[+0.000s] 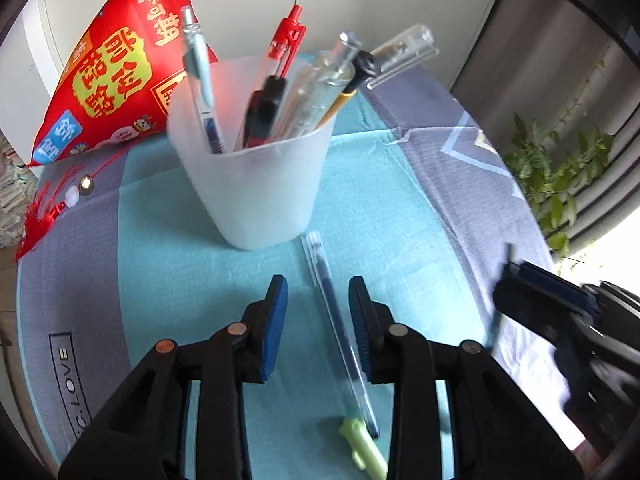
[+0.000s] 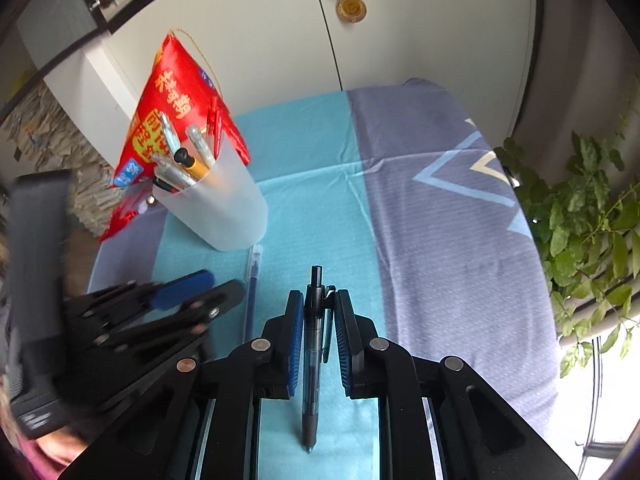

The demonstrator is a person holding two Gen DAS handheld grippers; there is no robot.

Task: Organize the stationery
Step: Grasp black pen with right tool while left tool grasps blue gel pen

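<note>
Nearest our right wrist camera, the right gripper [image 2: 318, 316] is clamped on a dark translucent click pen [image 2: 314, 354]. The pen runs lengthwise between the blue pads, plunger end forward, tip back toward the camera, its clip turned to the right pad. It is held above the teal cloth [image 2: 304, 152], not resting on it.

Nearest our left wrist camera, the left gripper [image 1: 318, 296] stands open with its pads apart. A clear gel pen [image 1: 340, 336] with a dark blue refill lies on the teal cloth and passes between the fingers, close to the right-hand pad; we cannot tell whether that pad touches it. A pale green cap-like piece [image 1: 362, 446] lies at the pen's near end, partly hidden by the gripper body.

Just beyond the gel pen's far end stands a frosted white pen cup [image 1: 250, 184], upright. In it we note a light blue pen [image 1: 198, 76], a red pen [image 1: 286, 40], a yellow pencil with a black cap [image 1: 356, 80] and several clear pens, all leaning.

Behind the cup leans a red printed pouch [image 1: 116, 76] with a red tassel [image 1: 40, 216]. The grey-blue patterned cloth [image 2: 448, 208] covers the rest of the table. A gold medal [image 2: 351, 8] hangs on the white cabinet; a green plant [image 2: 588, 224] stands at right.
</note>
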